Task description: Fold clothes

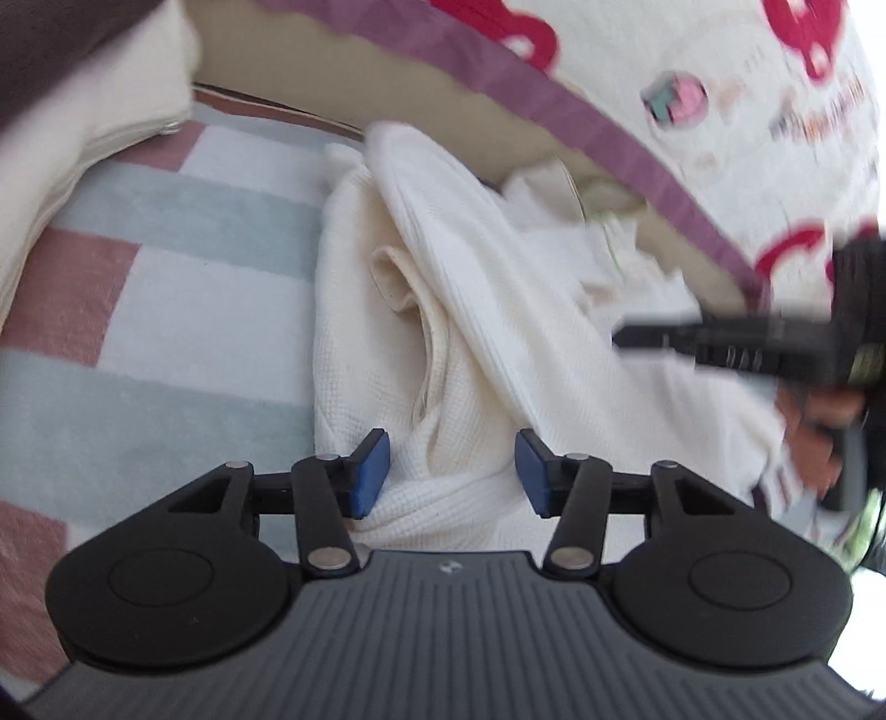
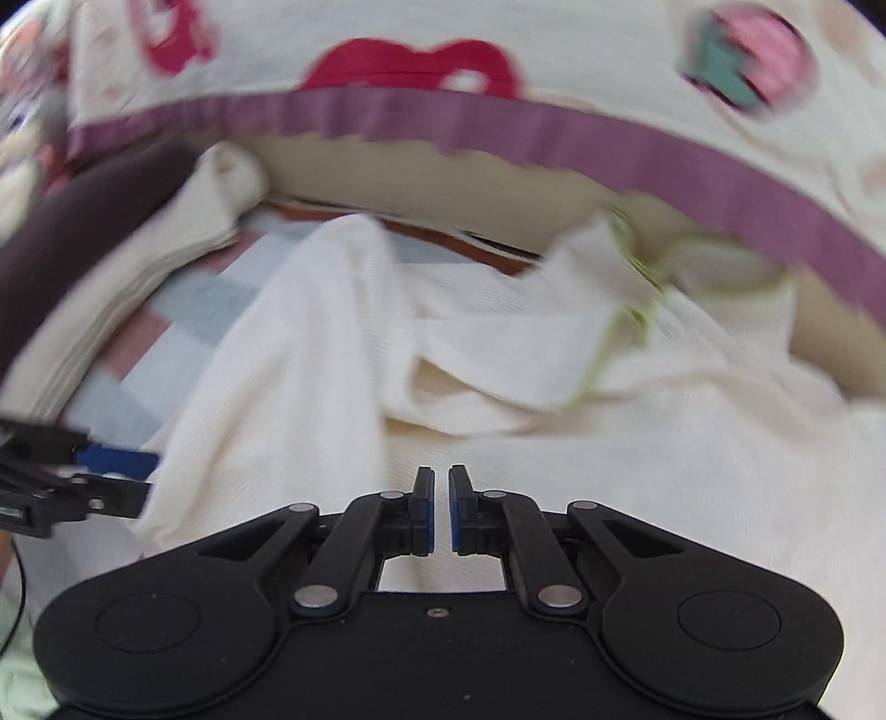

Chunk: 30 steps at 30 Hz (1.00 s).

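A cream waffle-knit garment [image 1: 470, 310] lies crumpled on a striped blanket [image 1: 166, 266]. My left gripper [image 1: 451, 471] is open just above its near folds, a bunched ridge of cloth between the blue pads [image 1: 371, 471], which do not clamp it. In the right wrist view the same garment [image 2: 288, 387] spreads below my right gripper [image 2: 441, 498], whose pads stand almost together with only a thin slit and no cloth seen in it. The right gripper [image 1: 626, 338] reaches in from the right over the garment. The left gripper [image 2: 116, 476] shows at the left edge.
A quilt with a purple border and red prints [image 1: 554, 111] hangs over the far side [image 2: 498, 133]. A folded cream stack [image 1: 83, 155] with a dark brown cloth [image 1: 55, 44] on it lies at the left. A hand [image 1: 819, 421] holds the right gripper.
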Available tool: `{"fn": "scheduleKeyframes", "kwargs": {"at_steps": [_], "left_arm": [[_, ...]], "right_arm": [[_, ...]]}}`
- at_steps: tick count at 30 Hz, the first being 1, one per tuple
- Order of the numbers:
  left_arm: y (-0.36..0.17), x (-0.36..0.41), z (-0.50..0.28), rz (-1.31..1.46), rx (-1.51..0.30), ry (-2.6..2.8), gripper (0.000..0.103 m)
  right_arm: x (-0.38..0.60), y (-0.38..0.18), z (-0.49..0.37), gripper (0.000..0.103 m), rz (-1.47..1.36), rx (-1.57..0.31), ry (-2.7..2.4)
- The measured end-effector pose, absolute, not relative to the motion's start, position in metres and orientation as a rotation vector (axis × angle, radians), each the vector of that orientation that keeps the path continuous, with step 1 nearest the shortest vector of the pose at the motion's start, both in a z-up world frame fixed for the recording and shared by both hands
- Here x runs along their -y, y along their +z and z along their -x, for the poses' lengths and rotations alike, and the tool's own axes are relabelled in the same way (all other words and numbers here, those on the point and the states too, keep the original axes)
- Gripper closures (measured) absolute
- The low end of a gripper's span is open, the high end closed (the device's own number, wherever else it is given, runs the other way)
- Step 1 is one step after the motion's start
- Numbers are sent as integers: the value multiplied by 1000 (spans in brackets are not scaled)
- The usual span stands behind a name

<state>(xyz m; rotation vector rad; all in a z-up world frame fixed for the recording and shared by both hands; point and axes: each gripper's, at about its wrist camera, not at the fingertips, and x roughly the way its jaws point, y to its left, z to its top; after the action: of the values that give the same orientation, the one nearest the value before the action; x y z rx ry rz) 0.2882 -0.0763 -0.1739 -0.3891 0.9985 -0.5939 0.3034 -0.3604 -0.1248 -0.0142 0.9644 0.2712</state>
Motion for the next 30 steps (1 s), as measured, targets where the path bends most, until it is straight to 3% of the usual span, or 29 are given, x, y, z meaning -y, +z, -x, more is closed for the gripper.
{"fn": "scheduleKeyframes", "kwargs": {"at_steps": [1,2,8,11,14,16,19,21,23,25,26,27,28,30], "left_arm": [[-177,75,-290,401,-1016,-585,69],[-178,74,-290,368,-1020,-555,100],[-139,44,-263,279,-857,-385,103],[-137,33,-255,108,-847,-193,103],[-138,4,-260,338,-858,-201,103],[-127,9,-260,359,-793,-283,101],[-123,29,-263,381,-768,-429,77],[-130,44,-269,418,-793,-491,54],[-135,54,-271,367,-810,-488,52],[-141,65,-272,304,-825,-477,41],[-144,70,-273,273,-832,-471,46],[-147,75,-273,242,-839,-465,92],[-150,80,-274,211,-846,-459,99],[-156,90,-275,149,-860,-447,101]], "right_arm": [[366,-130,-301,93,-11,-962,254],[372,-136,-298,93,-35,-962,239],[390,-153,-286,94,-24,-940,217],[402,-148,-279,95,1,-918,184],[426,-145,-269,94,-61,-892,123],[446,-143,-259,86,-87,-871,39],[482,-134,-239,85,-128,-843,-33],[507,-124,-222,84,-142,-816,-94],[530,-115,-204,79,-167,-790,-151],[549,-109,-185,70,-195,-769,-206],[556,-108,-176,66,-210,-763,-233],[563,-109,-168,64,-227,-761,-260],[568,-110,-161,58,-241,-756,-289],[575,-115,-146,55,-260,-738,-358]]}}
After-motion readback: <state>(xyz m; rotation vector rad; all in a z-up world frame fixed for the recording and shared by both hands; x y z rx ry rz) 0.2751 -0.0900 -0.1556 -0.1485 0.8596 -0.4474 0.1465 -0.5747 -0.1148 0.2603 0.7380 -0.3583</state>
